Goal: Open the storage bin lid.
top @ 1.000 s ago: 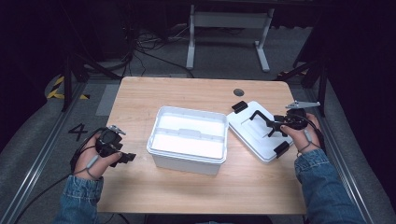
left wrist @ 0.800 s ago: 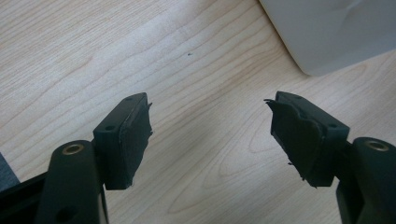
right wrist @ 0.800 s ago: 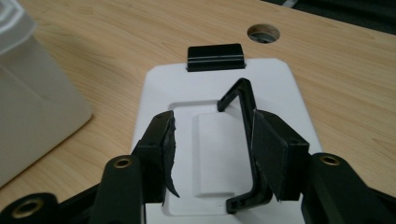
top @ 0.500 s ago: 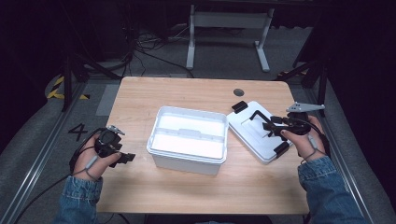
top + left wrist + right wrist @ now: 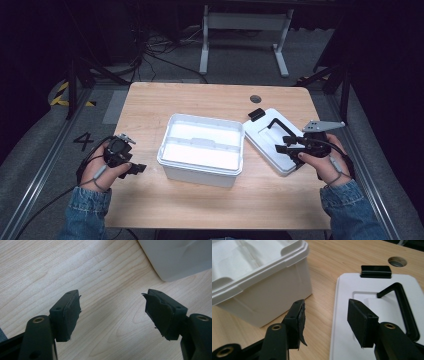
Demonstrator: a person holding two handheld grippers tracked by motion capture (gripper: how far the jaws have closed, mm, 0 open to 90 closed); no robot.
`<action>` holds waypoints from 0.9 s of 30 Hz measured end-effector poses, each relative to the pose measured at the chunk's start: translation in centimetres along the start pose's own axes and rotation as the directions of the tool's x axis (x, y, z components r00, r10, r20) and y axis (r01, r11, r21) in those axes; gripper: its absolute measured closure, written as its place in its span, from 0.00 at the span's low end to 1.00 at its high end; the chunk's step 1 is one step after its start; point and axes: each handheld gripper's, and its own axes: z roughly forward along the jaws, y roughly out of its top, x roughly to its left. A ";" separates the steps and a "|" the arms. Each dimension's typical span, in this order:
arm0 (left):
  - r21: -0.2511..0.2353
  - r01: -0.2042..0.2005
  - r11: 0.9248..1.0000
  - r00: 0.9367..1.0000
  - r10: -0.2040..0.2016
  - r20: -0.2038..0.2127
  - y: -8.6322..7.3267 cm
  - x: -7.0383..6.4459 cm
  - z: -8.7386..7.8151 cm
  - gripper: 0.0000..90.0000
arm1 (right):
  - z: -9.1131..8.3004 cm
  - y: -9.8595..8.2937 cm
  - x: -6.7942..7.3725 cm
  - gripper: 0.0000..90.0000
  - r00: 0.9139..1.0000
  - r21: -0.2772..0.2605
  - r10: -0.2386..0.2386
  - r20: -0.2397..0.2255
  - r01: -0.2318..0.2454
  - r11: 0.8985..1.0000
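Note:
An open white plastic box [image 5: 201, 148] stands at the middle of the wooden table [image 5: 200, 100]. Its white lid [image 5: 270, 142], with a black handle [image 5: 281, 128] and a black clasp [image 5: 256, 113], lies flat to the box's right. My right gripper [image 5: 282, 149] hovers open over the lid's near part. In the right gripper view the jaws [image 5: 325, 303] straddle the lid's [image 5: 372, 305] left edge, with the box [image 5: 262, 277] to the left. My left gripper [image 5: 139, 168] rests open left of the box; its jaws [image 5: 112, 296] frame bare wood, with a box corner [image 5: 175, 257] beyond.
A round cable hole [image 5: 255, 98] sits in the table behind the lid. Beyond the far edge, a white metal stand [image 5: 240, 20] and cables lie on the floor. Bare wood stretches in front of the box and on the left side.
My right gripper has drawn back toward the near edge along the lid and slightly left. The lid, the box and my left gripper have stayed put.

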 end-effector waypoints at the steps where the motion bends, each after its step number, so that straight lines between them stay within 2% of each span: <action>1: 0.001 0.002 1.000 1.000 -0.002 0.002 0.0 0.0 0.0 0.32 | 0.0 -0.2 0.3 0.54 1.000 -0.002 0.003 -0.007 -0.003 1.000; 9: -0.001 0.000 1.000 1.000 0.000 -0.002 0.0 0.1 0.0 0.32 | 0.2 -1.6 1.8 0.54 0.999 0.003 0.003 -0.051 -0.003 1.000; 13: 0.000 0.001 1.000 1.000 -0.001 -0.004 0.0 0.1 -0.1 0.32 | 0.4 -1.9 2.1 0.54 0.999 0.009 -0.001 -0.052 0.001 1.000; 21: 0.000 0.006 1.000 1.000 -0.006 -0.004 -0.2 0.3 -0.2 0.32 | 1.7 -3.3 3.8 0.54 0.997 0.048 -0.026 -0.074 0.030 0.998; 27: 0.000 0.010 1.000 1.000 -0.010 -0.002 -0.2 0.3 -0.2 0.31 | 2.6 -4.1 4.3 0.54 0.995 0.062 -0.037 -0.097 0.043 0.997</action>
